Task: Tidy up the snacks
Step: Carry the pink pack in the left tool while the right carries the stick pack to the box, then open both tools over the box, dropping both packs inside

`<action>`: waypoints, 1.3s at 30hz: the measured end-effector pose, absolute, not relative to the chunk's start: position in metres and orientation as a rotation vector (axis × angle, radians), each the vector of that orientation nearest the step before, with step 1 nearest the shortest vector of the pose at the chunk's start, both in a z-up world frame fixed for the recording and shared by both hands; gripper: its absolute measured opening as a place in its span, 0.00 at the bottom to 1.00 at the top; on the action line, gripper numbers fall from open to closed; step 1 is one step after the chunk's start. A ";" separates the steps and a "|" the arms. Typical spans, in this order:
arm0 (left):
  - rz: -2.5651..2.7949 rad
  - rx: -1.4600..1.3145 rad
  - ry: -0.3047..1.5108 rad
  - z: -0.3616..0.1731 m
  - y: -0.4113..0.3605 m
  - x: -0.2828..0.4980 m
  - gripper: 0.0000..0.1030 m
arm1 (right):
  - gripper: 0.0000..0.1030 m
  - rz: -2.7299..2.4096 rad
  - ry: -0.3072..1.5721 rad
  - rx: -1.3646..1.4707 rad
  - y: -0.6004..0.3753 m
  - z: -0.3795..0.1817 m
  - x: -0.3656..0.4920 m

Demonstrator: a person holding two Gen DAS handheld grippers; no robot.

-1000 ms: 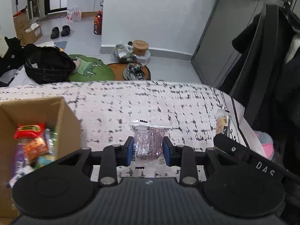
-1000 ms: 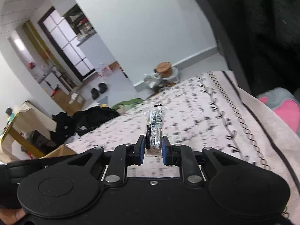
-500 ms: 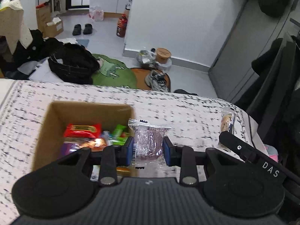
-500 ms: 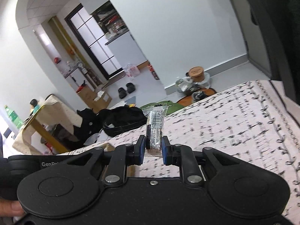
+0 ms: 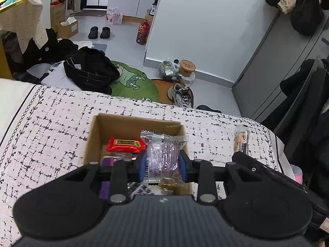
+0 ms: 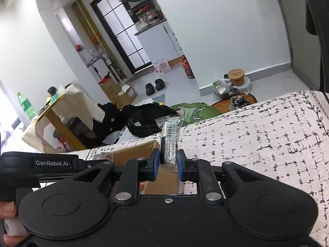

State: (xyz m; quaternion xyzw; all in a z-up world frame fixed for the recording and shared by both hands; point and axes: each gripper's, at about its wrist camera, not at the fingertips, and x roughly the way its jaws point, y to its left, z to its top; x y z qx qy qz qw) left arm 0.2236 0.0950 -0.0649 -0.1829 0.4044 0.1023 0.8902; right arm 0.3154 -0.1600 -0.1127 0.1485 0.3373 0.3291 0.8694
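My left gripper point(image 5: 162, 167) is shut on a clear packet with a purple snack point(image 5: 162, 156) and holds it over the open cardboard box point(image 5: 115, 124), which holds a red packet point(image 5: 124, 144) and several other snacks. My right gripper point(image 6: 167, 167) is shut on a clear packet with a dark snack point(image 6: 169, 142), held upright above the near right edge of the same box point(image 6: 131, 151). In the left wrist view the right gripper's packet point(image 5: 240, 140) shows just right of the box. The box's inside is mostly hidden in the right wrist view.
The box stands on a bed with a white black-flecked cover point(image 5: 51, 127). Beyond the bed's far edge lie a black bag point(image 5: 90, 72), a green rug point(image 5: 131, 82) and a shoe point(image 5: 181, 95). Dark coats point(image 5: 304, 94) hang at the right.
Both grippers have swung left with their packets. The box has come from the left to right under the left gripper, and its edge has come under the right gripper.
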 end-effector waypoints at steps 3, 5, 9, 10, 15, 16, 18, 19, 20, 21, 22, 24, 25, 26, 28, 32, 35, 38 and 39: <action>0.220 -0.393 0.851 -0.069 0.107 0.220 0.31 | 0.18 0.697 0.711 0.285 -0.148 -0.111 0.311; 0.219 -0.411 0.866 -0.074 0.113 0.220 0.31 | 0.18 0.699 0.717 0.273 -0.143 -0.111 0.311; 0.237 -0.412 0.865 -0.077 0.123 0.221 0.34 | 0.18 0.704 0.723 0.253 -0.135 -0.110 0.311; 0.242 -0.413 0.866 -0.078 0.125 0.221 0.34 | 0.18 0.709 0.724 0.251 -0.133 -0.110 0.310; 0.242 -0.416 0.868 -0.077 0.129 0.221 0.38 | 0.18 0.735 0.731 0.235 -0.126 -0.111 0.306; 0.242 -0.410 0.865 -0.076 0.128 0.221 0.38 | 0.18 0.740 0.732 0.234 -0.125 -0.110 0.306; 0.243 -0.411 0.865 -0.076 0.129 0.221 0.39 | 0.18 0.753 0.733 0.237 -0.121 -0.108 0.305; 0.243 -0.413 0.866 -0.076 0.129 0.220 0.40 | 0.18 0.762 0.732 0.240 -0.118 -0.107 0.304; 0.243 -0.414 0.867 -0.076 0.130 0.220 0.41 | 0.18 0.776 0.732 0.244 -0.117 -0.106 0.303; 0.245 -0.413 0.867 -0.075 0.130 0.220 0.42 | 0.20 0.802 0.737 0.250 -0.114 -0.105 0.303; 0.247 -0.410 0.868 -0.075 0.129 0.220 0.43 | 0.23 0.820 0.742 0.260 -0.112 -0.105 0.302; 0.254 -0.404 0.867 -0.074 0.130 0.218 0.46 | 0.38 0.828 0.750 0.267 -0.112 -0.106 0.302; 0.259 -0.403 0.866 -0.073 0.130 0.217 0.47 | 0.48 0.819 0.746 0.266 -0.114 -0.106 0.302; 0.262 -0.402 0.865 -0.073 0.131 0.216 0.50 | 0.49 0.812 0.745 0.268 -0.116 -0.106 0.302; 0.269 -0.400 0.865 -0.072 0.131 0.215 0.53 | 0.49 0.804 0.748 0.286 -0.121 -0.106 0.302; 0.279 -0.406 0.883 -0.073 0.130 0.213 0.55 | 0.49 0.781 0.744 0.297 -0.133 -0.105 0.301; 0.277 -0.398 0.894 -0.072 0.123 0.212 0.58 | 0.49 0.771 0.745 0.304 -0.139 -0.104 0.302; 0.273 -0.383 0.895 -0.070 0.115 0.210 0.63 | 0.49 0.758 0.746 0.299 -0.145 -0.105 0.301; 0.272 -0.377 0.895 -0.069 0.112 0.209 0.64 | 0.49 0.753 0.745 0.297 -0.149 -0.104 0.301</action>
